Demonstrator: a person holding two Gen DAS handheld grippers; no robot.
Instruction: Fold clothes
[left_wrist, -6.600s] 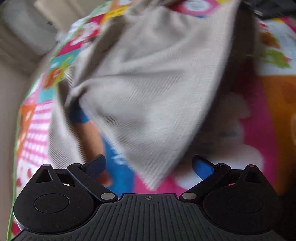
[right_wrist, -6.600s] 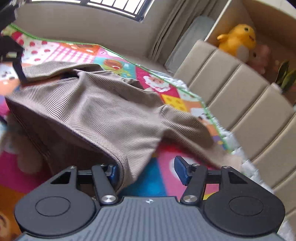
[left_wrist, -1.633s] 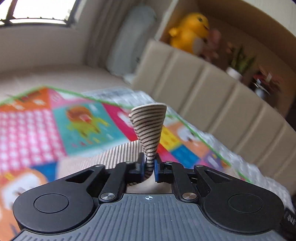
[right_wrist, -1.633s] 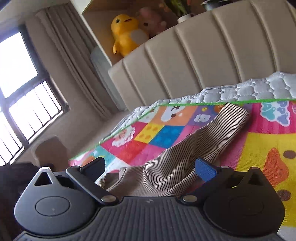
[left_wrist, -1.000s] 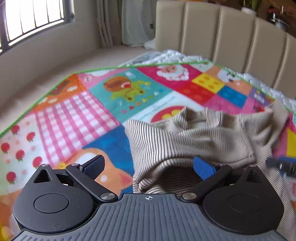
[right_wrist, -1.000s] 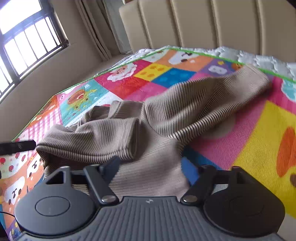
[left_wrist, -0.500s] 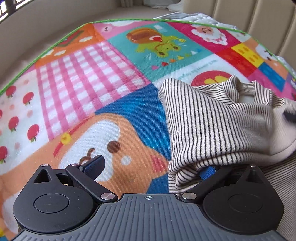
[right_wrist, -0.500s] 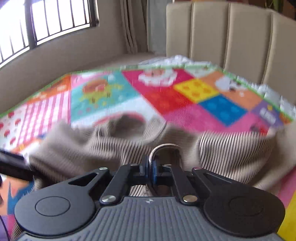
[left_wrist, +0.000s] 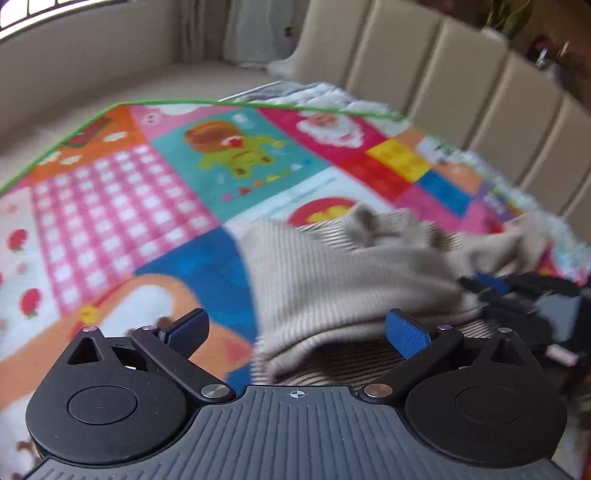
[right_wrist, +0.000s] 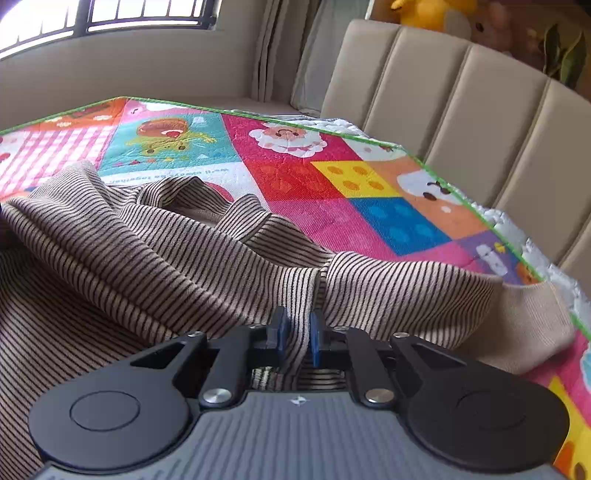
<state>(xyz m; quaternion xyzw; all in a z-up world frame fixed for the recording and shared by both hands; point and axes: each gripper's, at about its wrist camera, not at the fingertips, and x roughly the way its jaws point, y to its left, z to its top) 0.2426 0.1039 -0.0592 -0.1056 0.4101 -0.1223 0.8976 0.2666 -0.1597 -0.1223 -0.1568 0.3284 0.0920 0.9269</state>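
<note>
A beige shirt with thin dark stripes (right_wrist: 155, 266) lies bunched on a bright patchwork play mat (right_wrist: 332, 177). In the right wrist view my right gripper (right_wrist: 297, 332) is shut on a fold of the shirt near the shoulder seam, and a sleeve with a plain beige cuff (right_wrist: 532, 325) stretches to the right. In the left wrist view my left gripper (left_wrist: 295, 330) stands open, its blue pads wide apart, over the shirt's near edge (left_wrist: 332, 295). The other gripper (left_wrist: 517, 291) shows blurred at the right of that view, on the cloth.
A padded beige headboard (right_wrist: 461, 103) rises behind the mat. A window ledge and curtains (right_wrist: 273, 48) are at the back left. Soft toys (right_wrist: 436, 11) and a plant (right_wrist: 561, 51) sit above the headboard. White quilted bedding (left_wrist: 321, 92) borders the mat.
My left gripper has drawn back and tilted up from the shirt's edge, still open. My right gripper stays shut on the fold and has sunk closer to the cloth.
</note>
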